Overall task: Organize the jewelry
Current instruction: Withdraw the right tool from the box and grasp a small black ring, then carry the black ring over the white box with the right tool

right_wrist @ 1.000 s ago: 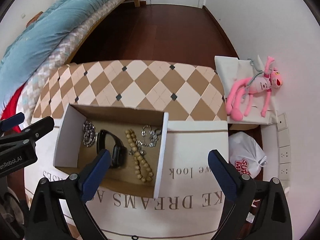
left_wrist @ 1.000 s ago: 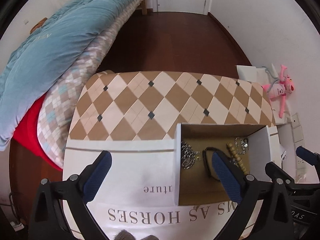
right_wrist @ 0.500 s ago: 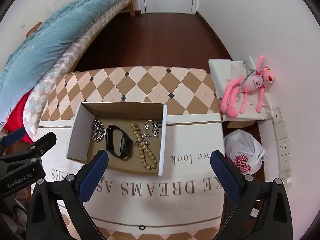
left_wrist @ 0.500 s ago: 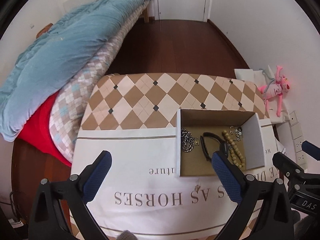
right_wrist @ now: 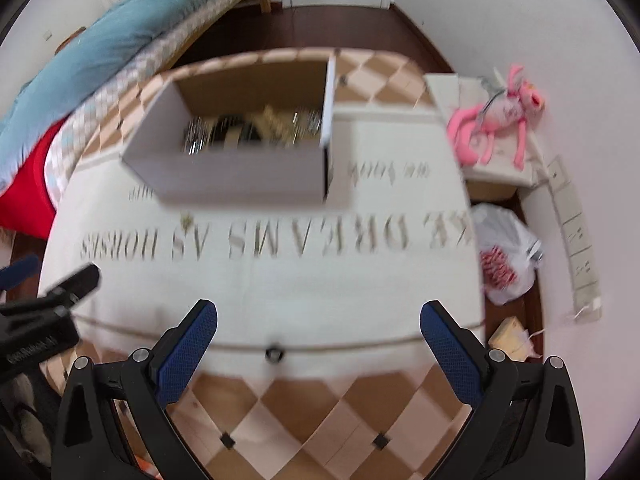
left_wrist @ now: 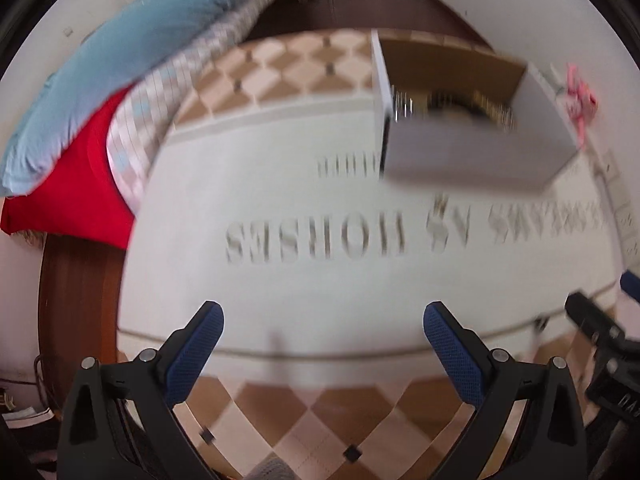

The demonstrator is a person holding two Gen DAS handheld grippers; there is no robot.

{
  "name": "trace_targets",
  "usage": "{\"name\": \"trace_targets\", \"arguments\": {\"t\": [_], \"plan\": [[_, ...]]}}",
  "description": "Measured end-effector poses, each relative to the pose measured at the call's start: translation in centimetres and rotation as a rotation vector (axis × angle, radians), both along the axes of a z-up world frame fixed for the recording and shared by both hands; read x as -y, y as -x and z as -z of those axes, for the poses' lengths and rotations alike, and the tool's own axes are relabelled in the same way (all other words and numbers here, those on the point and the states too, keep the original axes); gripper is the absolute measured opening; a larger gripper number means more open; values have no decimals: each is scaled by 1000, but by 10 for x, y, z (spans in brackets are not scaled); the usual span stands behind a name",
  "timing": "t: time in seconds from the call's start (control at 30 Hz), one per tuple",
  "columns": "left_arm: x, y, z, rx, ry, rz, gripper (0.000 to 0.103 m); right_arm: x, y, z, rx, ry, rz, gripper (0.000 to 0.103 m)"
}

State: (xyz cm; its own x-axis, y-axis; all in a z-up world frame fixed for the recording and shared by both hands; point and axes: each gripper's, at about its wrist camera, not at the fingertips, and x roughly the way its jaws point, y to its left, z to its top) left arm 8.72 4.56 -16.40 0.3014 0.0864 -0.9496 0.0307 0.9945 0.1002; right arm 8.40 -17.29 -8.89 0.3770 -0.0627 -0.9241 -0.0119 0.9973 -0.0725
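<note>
A white cardboard box [right_wrist: 240, 176] with a brown inside stands on the white printed cloth [right_wrist: 280, 280], far from both grippers. It holds blurred jewelry [right_wrist: 248, 132]: silver chains, a dark band and wooden beads. The box also shows in the left wrist view [left_wrist: 472, 152]. My left gripper [left_wrist: 320, 332] is open and empty above the cloth's near edge. My right gripper [right_wrist: 318, 330] is open and empty too. The left gripper shows at the left edge of the right wrist view [right_wrist: 44, 320].
The table [right_wrist: 320, 420] has a brown and cream diamond pattern. A bed with a blue quilt [right_wrist: 120, 28] and red sheet lies at the left. A pink plush toy [right_wrist: 500, 116] and a plastic bag [right_wrist: 504, 256] lie at the right, by the wall.
Both grippers have pulled back from the box toward the table's near edge and tilted lower. The box now sits far ahead, and both views are motion-blurred.
</note>
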Motion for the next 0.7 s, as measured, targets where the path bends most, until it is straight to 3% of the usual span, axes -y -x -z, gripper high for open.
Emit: {"name": "trace_targets", "arguments": {"t": [0.23,0.37,0.43,0.5,0.7], "plan": [[-5,22,28,-48,-5,-31,102,-7,18,34,-48,-35,-18,66],[-8,25,30,-50,-6,-34,102,-14,21,47,-67,-41,-36,40],[-9,25,29,-47,-8,-33,102,-18,24,48,-39,-2,-45,30],[-9,27,28,-45,-11,-29,102,-21,25,47,-26,21,-48,14],[-7,27,19,-32,2,-21,102,-25,31,43,-6,8,-56,13]]}}
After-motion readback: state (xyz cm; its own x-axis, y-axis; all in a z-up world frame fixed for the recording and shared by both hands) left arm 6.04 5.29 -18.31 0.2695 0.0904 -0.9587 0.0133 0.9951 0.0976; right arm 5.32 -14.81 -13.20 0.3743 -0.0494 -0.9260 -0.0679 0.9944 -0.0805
